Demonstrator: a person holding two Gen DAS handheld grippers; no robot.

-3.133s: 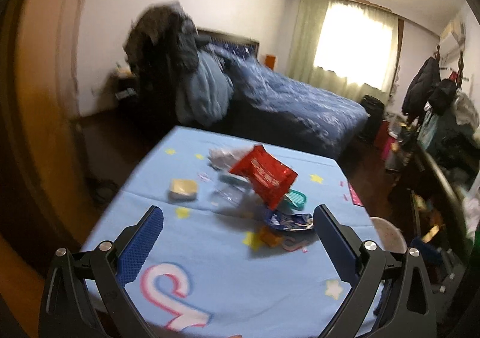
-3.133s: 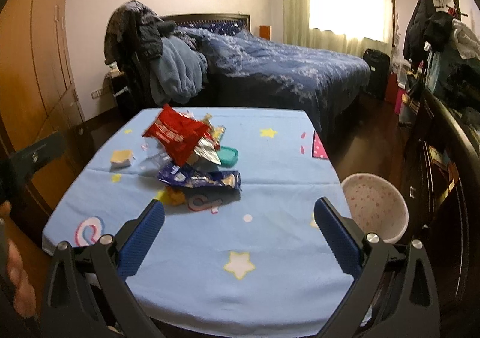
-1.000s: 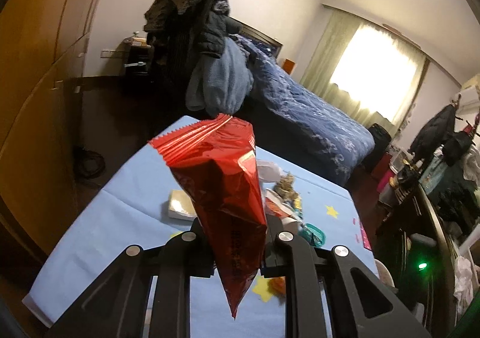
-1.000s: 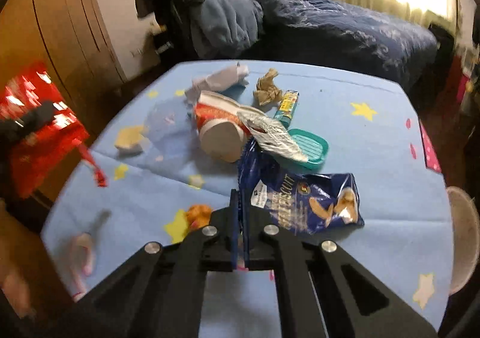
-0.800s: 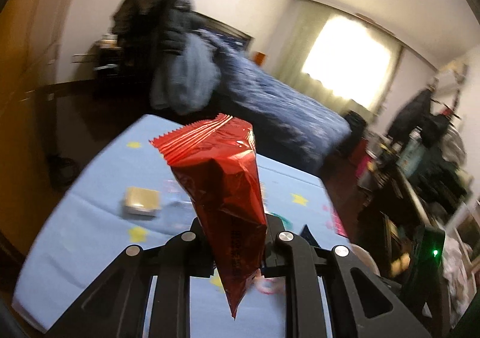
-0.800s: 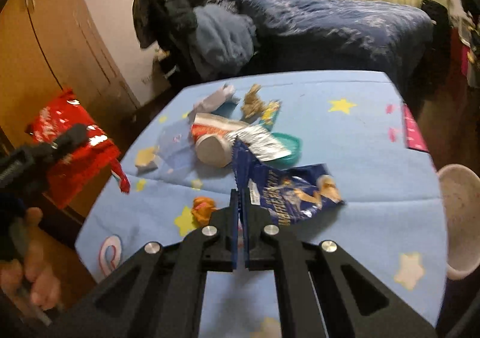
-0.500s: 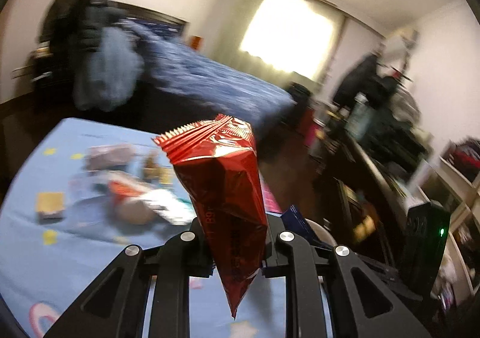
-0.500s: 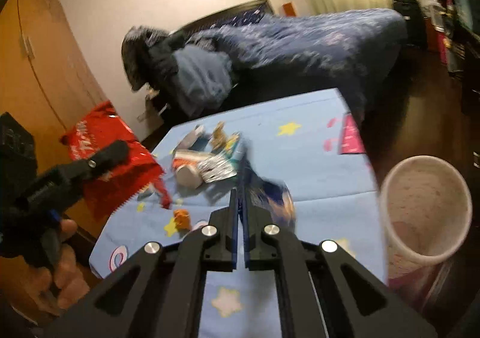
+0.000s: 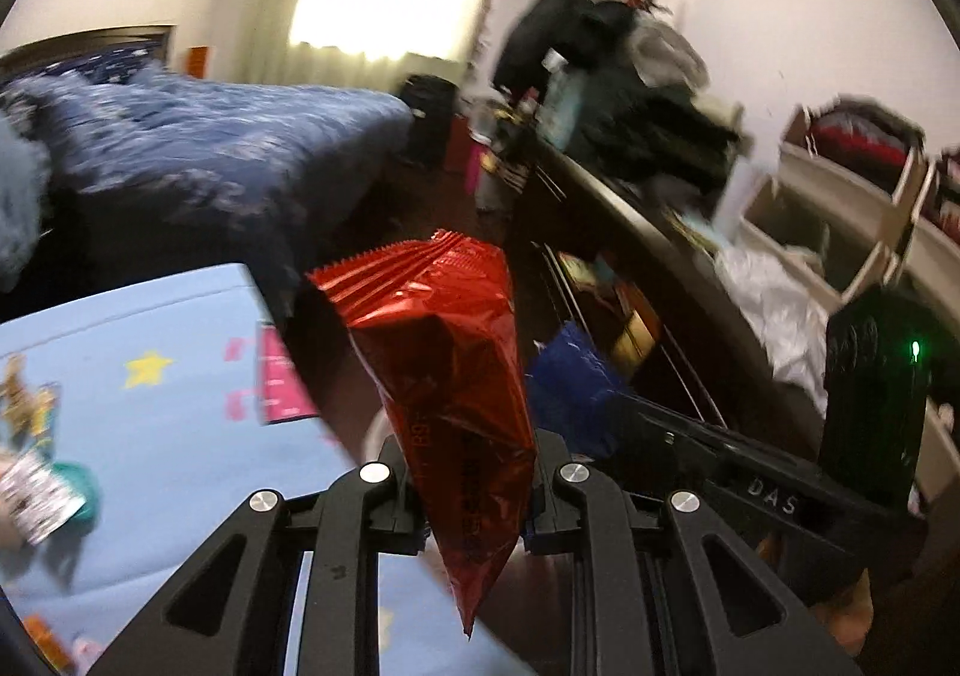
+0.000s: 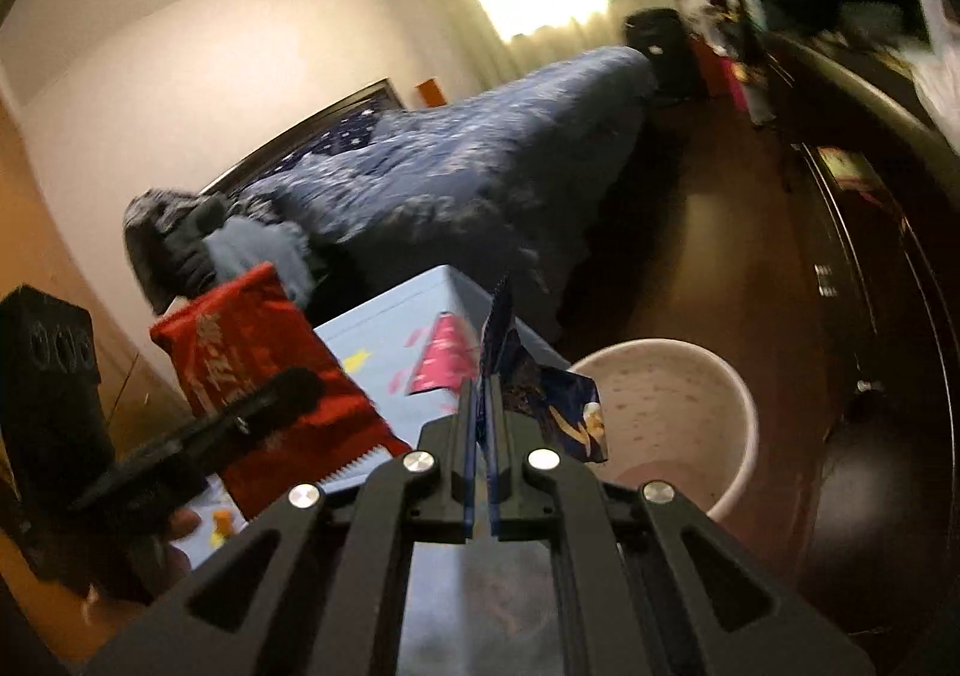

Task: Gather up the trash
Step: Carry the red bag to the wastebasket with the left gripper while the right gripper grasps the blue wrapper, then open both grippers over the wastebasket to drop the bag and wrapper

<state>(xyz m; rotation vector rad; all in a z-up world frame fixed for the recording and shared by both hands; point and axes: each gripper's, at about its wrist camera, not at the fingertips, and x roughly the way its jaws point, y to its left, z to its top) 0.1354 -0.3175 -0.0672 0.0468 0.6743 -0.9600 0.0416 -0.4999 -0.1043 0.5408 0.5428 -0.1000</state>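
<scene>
The left claw (image 9: 474, 490) is clenched on a red snack bag (image 9: 444, 352), gripping it low so that its crimped top stands up ahead of the jaws and its pointed bottom corner hangs below them. The right claw (image 10: 480, 472) is clamped tight on the edge of a blue snack wrapper (image 10: 540, 394), which flares up and to the right of the closed jaws. In the right wrist view the wrapper hangs at the near rim of a pale speckled bin (image 10: 672, 424) standing on the dark floor just beside the corner of the counter (image 10: 390, 334), which wears a light blue cloth with stars. More litter lies on that counter at the left edge of the left wrist view. Beyond is a bed (image 10: 480, 159) with a dark blue cover.
</scene>
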